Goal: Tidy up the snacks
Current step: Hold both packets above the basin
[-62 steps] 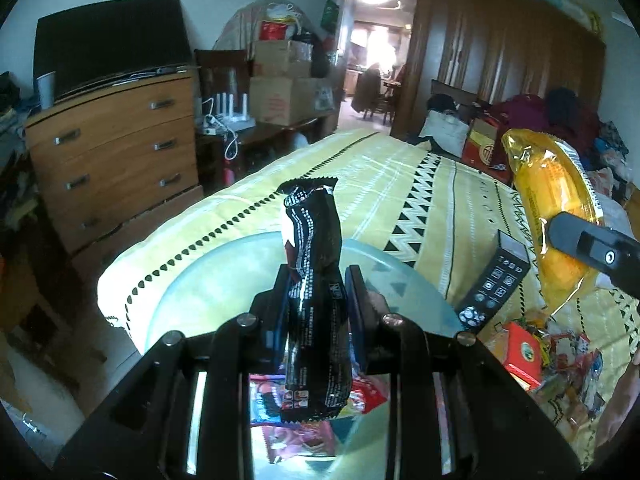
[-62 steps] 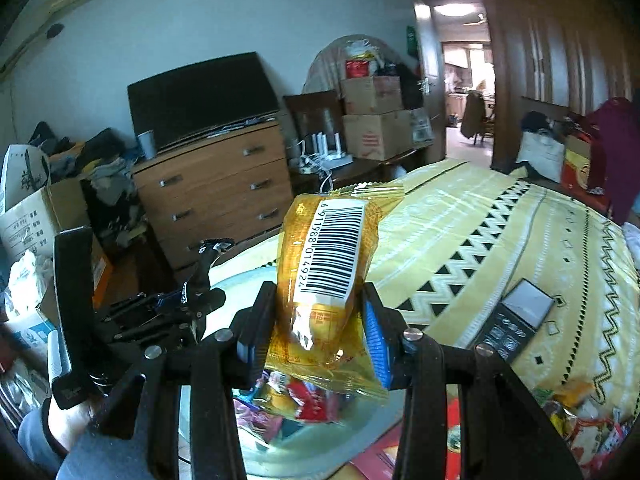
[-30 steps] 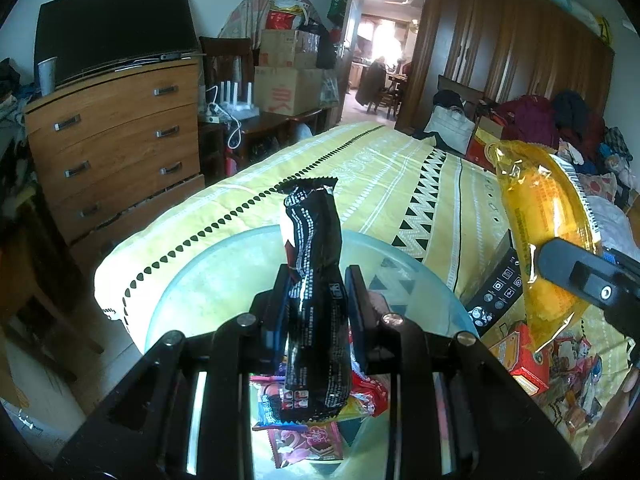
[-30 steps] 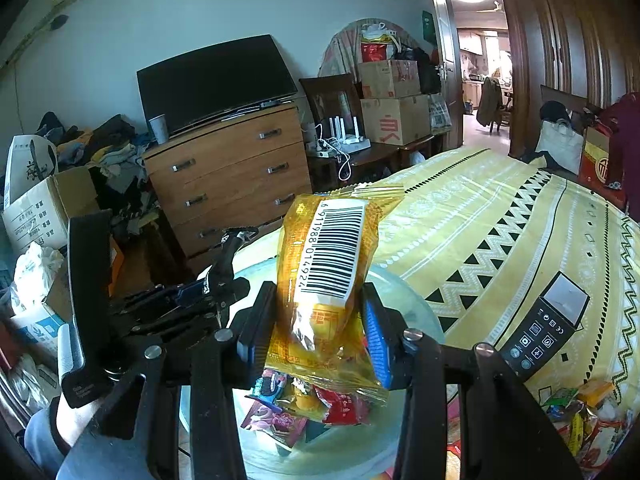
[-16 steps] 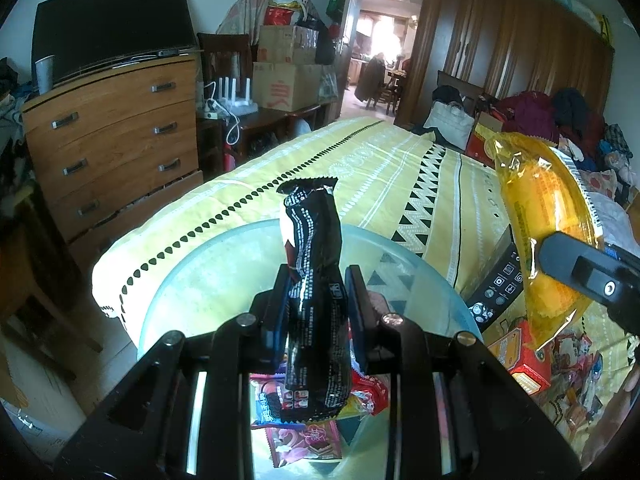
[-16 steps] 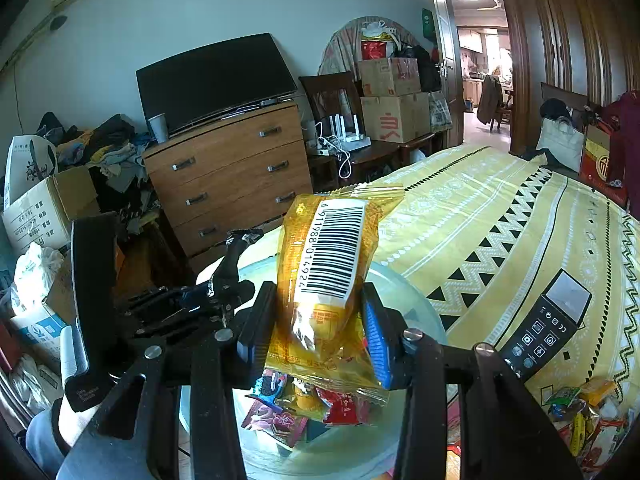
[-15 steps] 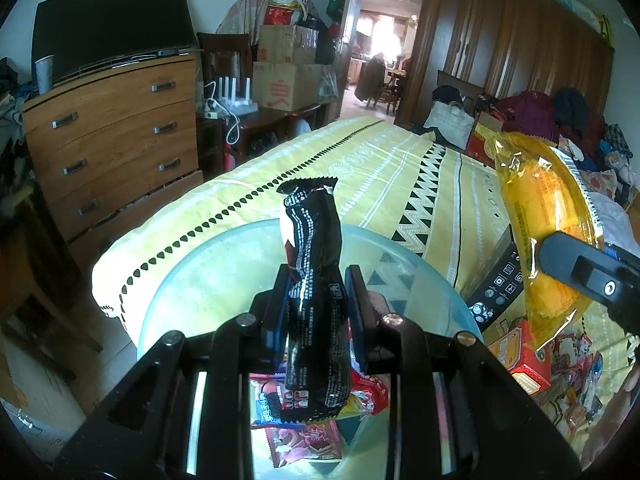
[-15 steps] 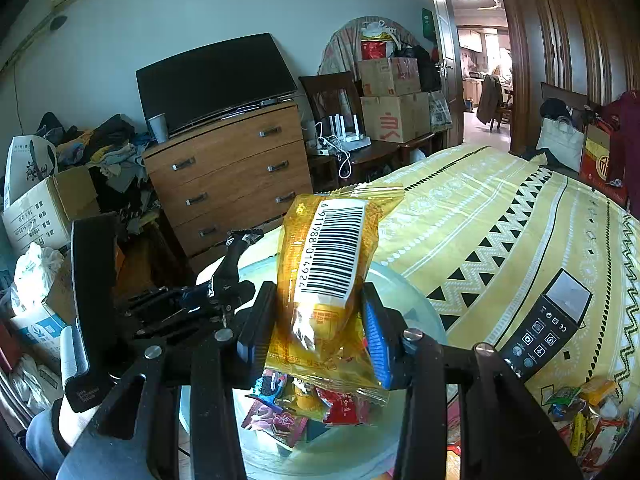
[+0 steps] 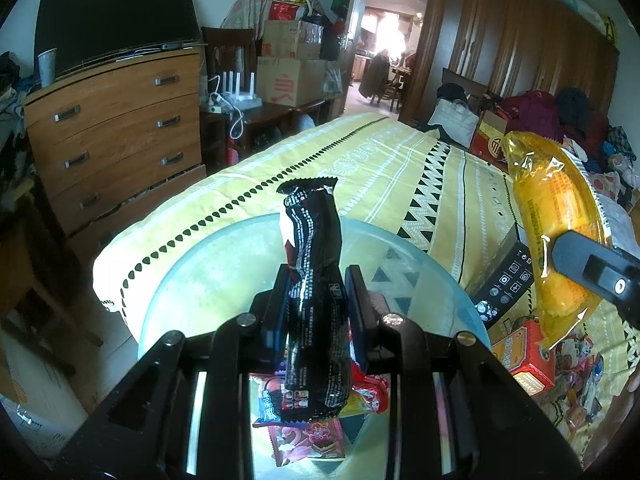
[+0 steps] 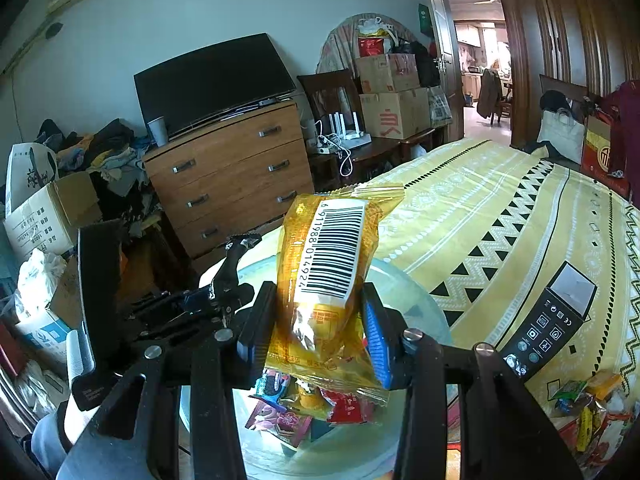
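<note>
A black snack packet (image 9: 314, 280) is clenched in the left claw (image 9: 316, 300) and a yellow snack packet (image 10: 328, 276) in the right claw (image 10: 320, 320), both poised over the glass bowl (image 9: 192, 280) low in frame, probably for dropping in.

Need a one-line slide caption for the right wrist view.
Right gripper clamps a yellow barcoded snack pack above a glass bowl of snacks.

Glossy foil wrapper (image 9: 314, 280), frosted glass bowl (image 9: 224, 264)

Both wrist views look close down over the glass bowl (image 9: 208, 272) toward the dresser (image 10: 240, 176).
</note>
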### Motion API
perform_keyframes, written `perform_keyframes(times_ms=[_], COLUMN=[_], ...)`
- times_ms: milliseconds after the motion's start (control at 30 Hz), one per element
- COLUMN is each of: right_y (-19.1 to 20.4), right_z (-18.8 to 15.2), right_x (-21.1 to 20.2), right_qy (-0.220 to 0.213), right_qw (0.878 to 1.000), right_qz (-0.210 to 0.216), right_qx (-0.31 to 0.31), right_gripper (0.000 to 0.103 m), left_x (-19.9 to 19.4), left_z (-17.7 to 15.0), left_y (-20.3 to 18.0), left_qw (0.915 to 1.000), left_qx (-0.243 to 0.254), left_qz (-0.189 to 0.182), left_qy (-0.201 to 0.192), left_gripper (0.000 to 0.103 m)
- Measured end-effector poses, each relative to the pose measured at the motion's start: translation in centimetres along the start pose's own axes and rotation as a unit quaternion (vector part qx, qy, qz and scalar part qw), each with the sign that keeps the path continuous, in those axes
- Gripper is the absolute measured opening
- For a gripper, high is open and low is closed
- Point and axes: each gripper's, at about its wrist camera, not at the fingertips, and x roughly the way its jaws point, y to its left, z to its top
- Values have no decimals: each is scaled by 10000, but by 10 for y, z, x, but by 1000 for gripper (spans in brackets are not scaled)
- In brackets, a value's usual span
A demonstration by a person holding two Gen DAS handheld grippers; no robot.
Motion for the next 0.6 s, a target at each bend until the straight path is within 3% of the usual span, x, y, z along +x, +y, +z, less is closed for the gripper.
perform_keyframes(times_ms=[600], right_y=[-1], right_z=[0], right_x=[1], right_qy=[3], right_qw=[10000], right_qz=[0], right_qx=[15], right_gripper=[44], left_x=[0], left_z=[-1], left_y=[6], left_qw=[10000], left_qx=[-29], left_qz=[28], left_qy=[47], left_gripper=[26])
